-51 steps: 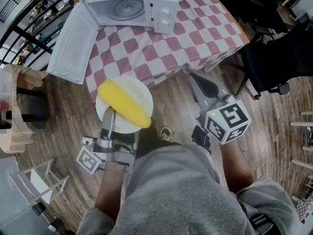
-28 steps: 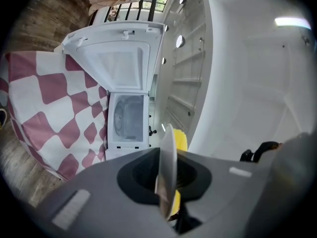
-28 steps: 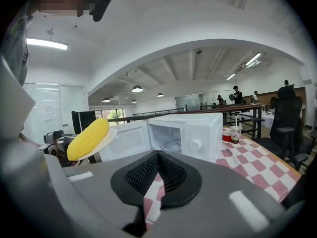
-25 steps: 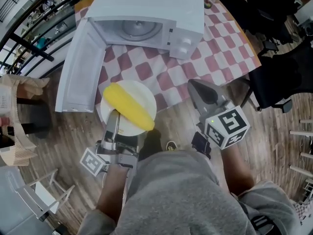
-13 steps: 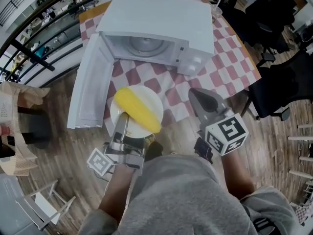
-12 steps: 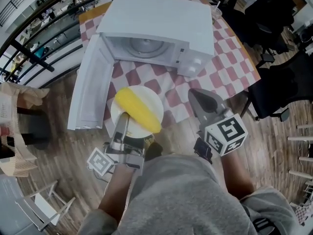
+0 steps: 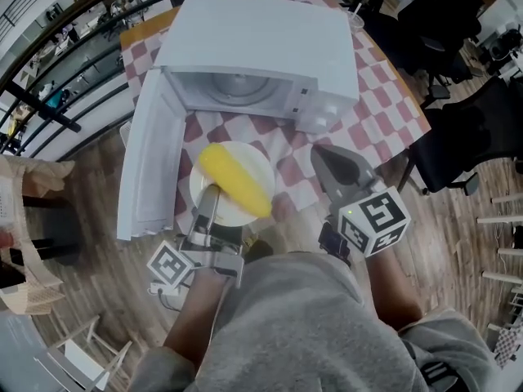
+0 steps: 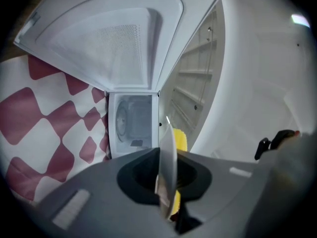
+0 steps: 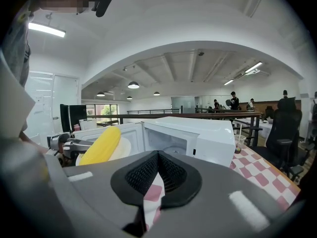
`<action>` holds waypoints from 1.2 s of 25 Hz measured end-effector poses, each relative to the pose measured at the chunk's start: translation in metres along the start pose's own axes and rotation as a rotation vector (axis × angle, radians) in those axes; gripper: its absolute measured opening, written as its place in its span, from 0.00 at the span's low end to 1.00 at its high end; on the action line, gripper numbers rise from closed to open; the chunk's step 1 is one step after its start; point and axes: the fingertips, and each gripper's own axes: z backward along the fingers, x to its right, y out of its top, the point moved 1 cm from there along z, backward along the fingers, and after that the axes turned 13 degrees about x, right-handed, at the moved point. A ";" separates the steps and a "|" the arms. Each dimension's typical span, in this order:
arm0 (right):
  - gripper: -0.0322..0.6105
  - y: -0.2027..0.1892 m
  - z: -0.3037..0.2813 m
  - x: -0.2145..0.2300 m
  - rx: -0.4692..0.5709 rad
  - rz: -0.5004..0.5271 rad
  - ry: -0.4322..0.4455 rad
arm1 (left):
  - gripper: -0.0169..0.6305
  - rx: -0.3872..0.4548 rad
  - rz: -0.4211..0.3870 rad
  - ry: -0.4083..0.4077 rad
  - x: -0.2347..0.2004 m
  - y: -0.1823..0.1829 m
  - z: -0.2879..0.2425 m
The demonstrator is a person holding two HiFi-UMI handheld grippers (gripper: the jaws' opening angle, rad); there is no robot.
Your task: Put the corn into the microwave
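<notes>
A yellow corn cob lies on a white plate. My left gripper is shut on the plate's near rim and holds it level above the table's front edge, just in front of the microwave. The white microwave stands on the checked tablecloth with its door swung open to the left and its cavity empty. In the left gripper view the plate is edge-on between the jaws, with the corn behind it. My right gripper is shut and empty, to the right of the plate.
Black office chairs stand to the right of the table. A cardboard stand is on the wooden floor at the left. A railing runs behind the table. A clear cup sits at the far right of the table.
Both grippers have moved toward the microwave. The plate with the corn has moved from over the floor to over the table's front edge, next to the open door.
</notes>
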 end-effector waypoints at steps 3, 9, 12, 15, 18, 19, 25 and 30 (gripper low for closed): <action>0.05 -0.002 -0.005 -0.001 -0.007 0.000 -0.018 | 0.07 -0.022 0.020 -0.001 -0.002 -0.001 -0.008; 0.05 -0.002 -0.012 0.001 -0.008 0.007 -0.042 | 0.07 -0.038 0.029 -0.003 -0.009 0.005 -0.022; 0.05 -0.003 -0.015 0.002 -0.006 0.004 -0.049 | 0.07 -0.037 0.034 0.002 -0.011 0.008 -0.026; 0.05 -0.002 -0.018 0.004 -0.001 -0.004 -0.056 | 0.07 -0.038 0.032 0.002 -0.012 0.010 -0.033; 0.05 -0.005 -0.022 0.003 -0.004 -0.012 -0.052 | 0.07 -0.035 0.027 0.010 -0.015 0.010 -0.037; 0.05 -0.006 -0.024 0.002 -0.004 -0.015 -0.049 | 0.07 -0.031 0.027 0.013 -0.016 0.011 -0.039; 0.05 -0.009 -0.047 0.005 0.009 -0.025 -0.020 | 0.07 -0.006 0.023 0.028 -0.030 0.018 -0.056; 0.05 -0.010 -0.072 0.011 0.017 -0.033 -0.004 | 0.07 0.008 0.011 0.040 -0.047 0.026 -0.080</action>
